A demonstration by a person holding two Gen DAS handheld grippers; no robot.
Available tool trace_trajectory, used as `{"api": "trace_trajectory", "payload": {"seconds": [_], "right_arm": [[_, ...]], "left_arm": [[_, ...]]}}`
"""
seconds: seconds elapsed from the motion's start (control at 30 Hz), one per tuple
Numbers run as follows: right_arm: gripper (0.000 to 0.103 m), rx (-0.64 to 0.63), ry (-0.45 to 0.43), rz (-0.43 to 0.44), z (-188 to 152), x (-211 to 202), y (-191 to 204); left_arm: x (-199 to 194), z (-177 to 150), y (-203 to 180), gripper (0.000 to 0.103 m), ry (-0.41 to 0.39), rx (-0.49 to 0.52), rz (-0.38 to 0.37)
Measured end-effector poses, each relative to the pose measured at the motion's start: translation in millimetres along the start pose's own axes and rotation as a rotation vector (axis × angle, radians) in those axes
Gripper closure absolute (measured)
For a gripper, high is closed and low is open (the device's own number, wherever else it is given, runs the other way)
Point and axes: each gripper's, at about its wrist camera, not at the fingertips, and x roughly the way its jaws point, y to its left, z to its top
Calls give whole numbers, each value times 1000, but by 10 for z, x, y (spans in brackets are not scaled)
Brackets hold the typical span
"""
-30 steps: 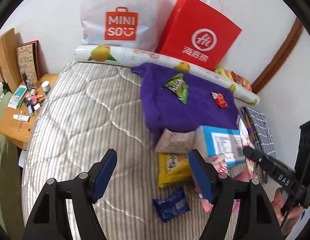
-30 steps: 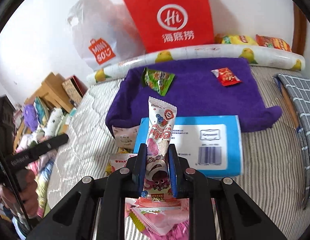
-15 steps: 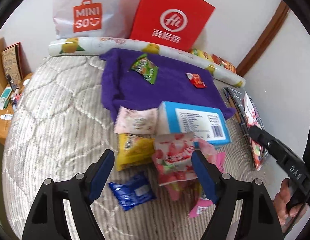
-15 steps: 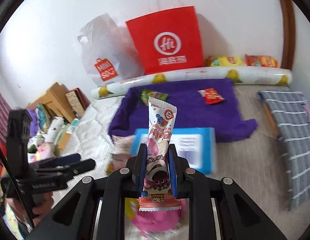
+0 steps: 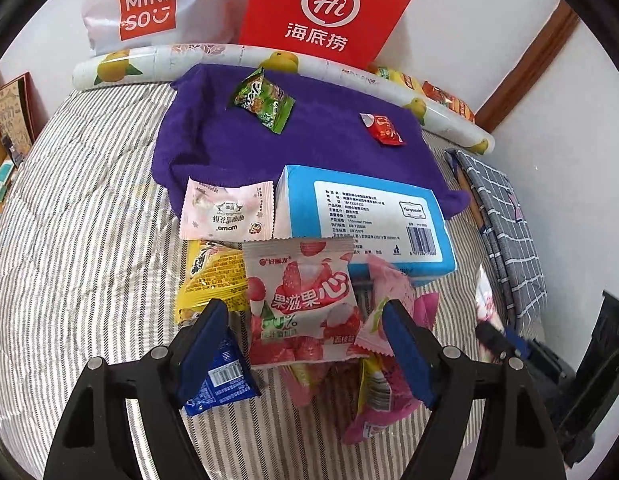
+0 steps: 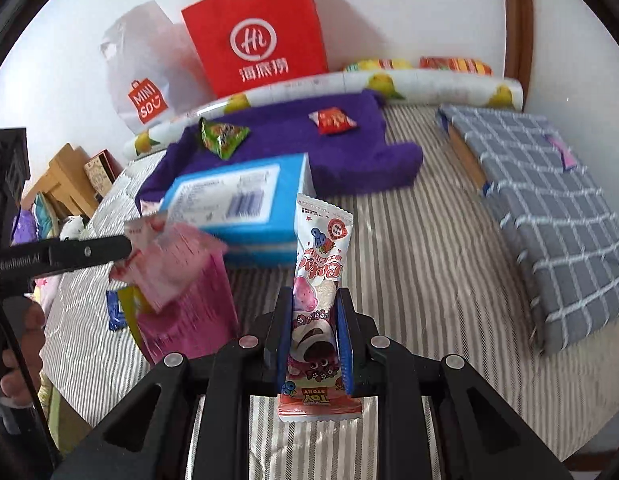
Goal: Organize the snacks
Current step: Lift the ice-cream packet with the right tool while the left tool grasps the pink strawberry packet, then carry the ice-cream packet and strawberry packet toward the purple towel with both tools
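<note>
A pile of snack packets lies on the striped bedspread (image 5: 89, 240) in front of a blue tissue box (image 5: 365, 220). My left gripper (image 5: 305, 340) hangs open over the pile. A strawberry-and-lychee packet (image 5: 301, 292) lies between its blue pads, untouched. Around it are a yellow packet (image 5: 213, 276), a blue packet (image 5: 219, 380) and pink packets (image 5: 383, 360). My right gripper (image 6: 313, 340) is shut on a long pink stick packet (image 6: 321, 264), held upright over the bare bedspread right of the box (image 6: 237, 208). A green packet (image 5: 263, 100) and a red packet (image 5: 383, 130) lie on the purple towel (image 5: 301, 148).
A red paper bag (image 5: 329, 12) and a white plastic bag (image 5: 149, 4) lean on the wall behind a rolled fruit-print mat (image 5: 149, 62). A grey checked cushion (image 6: 549, 208) lies at the right. A wooden bedside table (image 6: 65, 176) stands left, where a hand (image 6: 17, 344) grips the left tool.
My left gripper has moved in over the snack pile, so the strawberry packet now lies between its pads. My right gripper has carried the stick packet rightward and lower, off the pile.
</note>
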Motion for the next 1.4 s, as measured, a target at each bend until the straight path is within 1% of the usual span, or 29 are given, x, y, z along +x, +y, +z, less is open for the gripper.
{"api": "trace_trajectory", "payload": {"seconds": [0.17, 0.33, 0.47, 0.53, 0.77, 1.0, 1.2, 1.3, 1.4], "right_arm": [[82, 10, 4, 9, -48, 10, -54], [82, 22, 8, -3, -74, 19, -133], [82, 30, 20, -6, -98, 61, -169], [82, 34, 28, -5, -106, 92, -176], [82, 12, 31, -13, -127, 85, -132], [82, -9, 17, -16, -124, -18, -44], [82, -27, 7, -31, -98, -107, 71], [82, -35, -7, -28, -73, -165, 125], [82, -46, -20, -28, -42, -223, 175]], "left_arm": [[79, 31, 10, 26, 9, -26, 10], [185, 66, 59, 27, 23, -57, 20], [220, 59, 72, 42, 32, -60, 8], [216, 50, 61, 47, 30, -52, 3], [130, 3, 66, 49, 8, -16, -3], [-50, -36, 262, 49, -26, -53, 8], [-187, -66, 444, 49, -47, -90, 0], [-253, -47, 468, 49, -63, -93, 2], [-326, -21, 474, 49, -85, -92, -13]]}}
